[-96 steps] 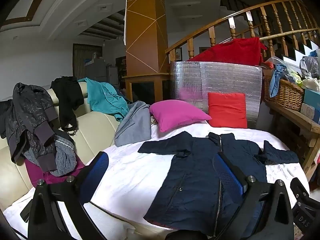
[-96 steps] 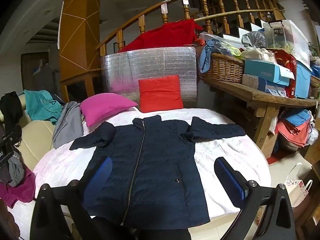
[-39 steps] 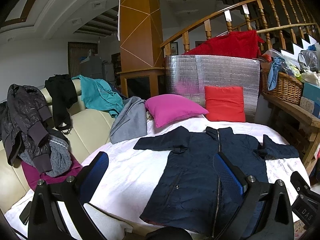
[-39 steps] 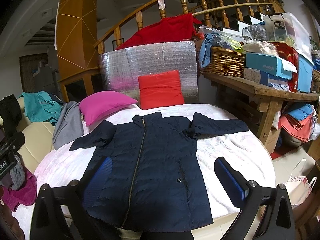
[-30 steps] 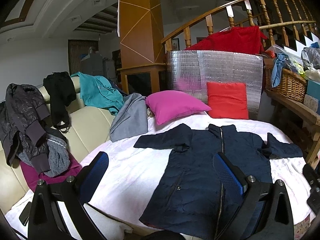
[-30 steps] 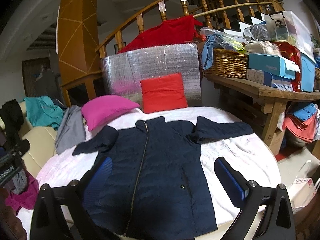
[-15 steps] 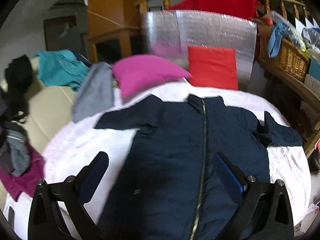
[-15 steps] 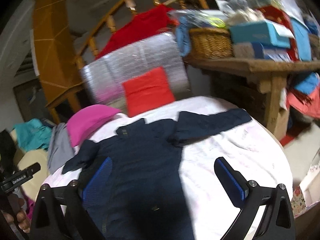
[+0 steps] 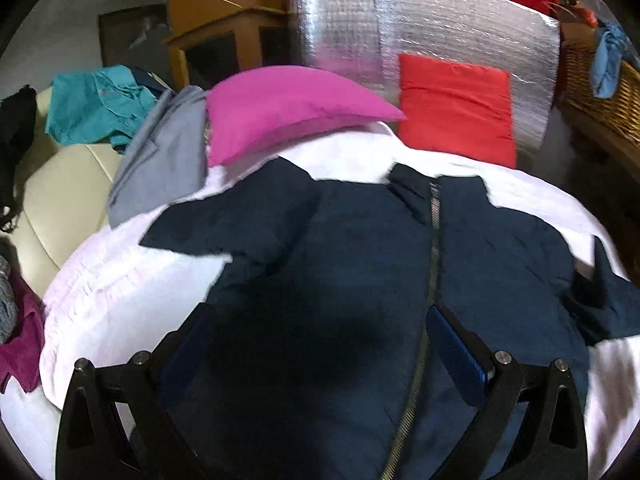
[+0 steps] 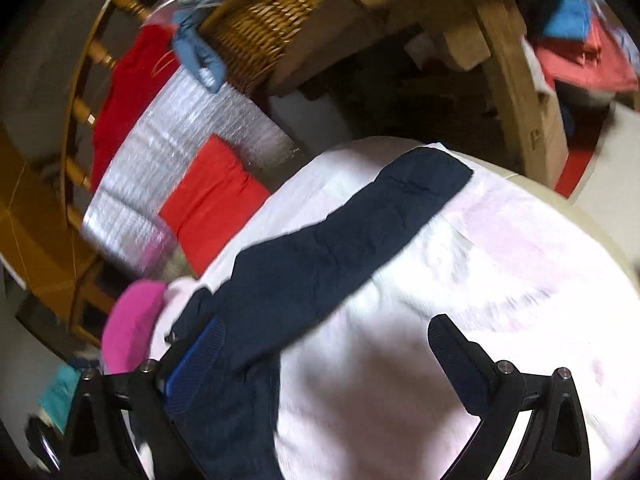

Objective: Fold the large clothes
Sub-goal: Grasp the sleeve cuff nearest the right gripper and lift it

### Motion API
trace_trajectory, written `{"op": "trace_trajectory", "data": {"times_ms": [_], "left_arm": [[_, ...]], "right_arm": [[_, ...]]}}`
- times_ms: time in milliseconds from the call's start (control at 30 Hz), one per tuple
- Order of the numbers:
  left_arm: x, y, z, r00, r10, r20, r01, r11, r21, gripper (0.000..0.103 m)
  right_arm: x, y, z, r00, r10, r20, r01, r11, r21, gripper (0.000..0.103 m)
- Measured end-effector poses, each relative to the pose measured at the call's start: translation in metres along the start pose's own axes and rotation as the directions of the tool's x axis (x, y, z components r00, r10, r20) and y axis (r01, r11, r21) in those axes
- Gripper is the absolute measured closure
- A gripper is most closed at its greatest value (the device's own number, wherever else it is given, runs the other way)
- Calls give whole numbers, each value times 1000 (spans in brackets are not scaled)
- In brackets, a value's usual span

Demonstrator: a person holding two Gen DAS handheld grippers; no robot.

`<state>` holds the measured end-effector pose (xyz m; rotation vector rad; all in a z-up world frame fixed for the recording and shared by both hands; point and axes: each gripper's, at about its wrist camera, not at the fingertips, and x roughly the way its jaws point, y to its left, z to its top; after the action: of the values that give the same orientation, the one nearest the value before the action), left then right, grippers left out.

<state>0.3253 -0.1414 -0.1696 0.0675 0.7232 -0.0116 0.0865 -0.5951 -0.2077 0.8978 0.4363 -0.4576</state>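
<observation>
Around the navy jacket, bare white sheet lies open to its left and beyond its right sleeve. At its collar end, the pink pillow and red cushion crowd close.

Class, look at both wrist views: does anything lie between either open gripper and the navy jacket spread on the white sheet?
Nothing visible does. The left gripper hangs open over the navy jacket body, beside its zip. The right gripper is open over the white sheet, beside the jacket's outstretched sleeve. The pink pillow and red cushion lie beyond the collar.
</observation>
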Motion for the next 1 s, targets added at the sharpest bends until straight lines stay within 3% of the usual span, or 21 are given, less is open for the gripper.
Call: {"op": "trace_trajectory", "data": {"times_ms": [133,300,367,500,567,700,867,1000], "left_arm": [[17,8,-2,997,75,35,-75,997,13,0],[31,9,1,996,83,31,-85,994,64,0],[33,12,4,996,79,31,-81,995,60,0],[41,19,9,998,67,16,-68,997,39,0],[46,20,9,997,73,9,-73,997,36,0],[53,23,9,996,88,-2,-88,996,33,0],[51,31,12,992,121,28,-122,992,16,0],[47,40,16,989,137,49,-137,991,-9,0]], "right_arm": [[50,-11,18,998,41,-37,-38,996,85,11],[105,-33,27,994,79,-81,-57,968,245,23],[119,-43,32,995,64,-72,-40,956,292,30],[124,-69,38,999,49,0,-45,915,400,34],[130,-76,44,999,38,17,-42,902,429,44],[146,-80,49,999,30,27,-39,887,461,68],[137,-60,53,988,122,91,-149,891,429,69],[113,1,48,976,189,107,-211,942,260,69]]}}
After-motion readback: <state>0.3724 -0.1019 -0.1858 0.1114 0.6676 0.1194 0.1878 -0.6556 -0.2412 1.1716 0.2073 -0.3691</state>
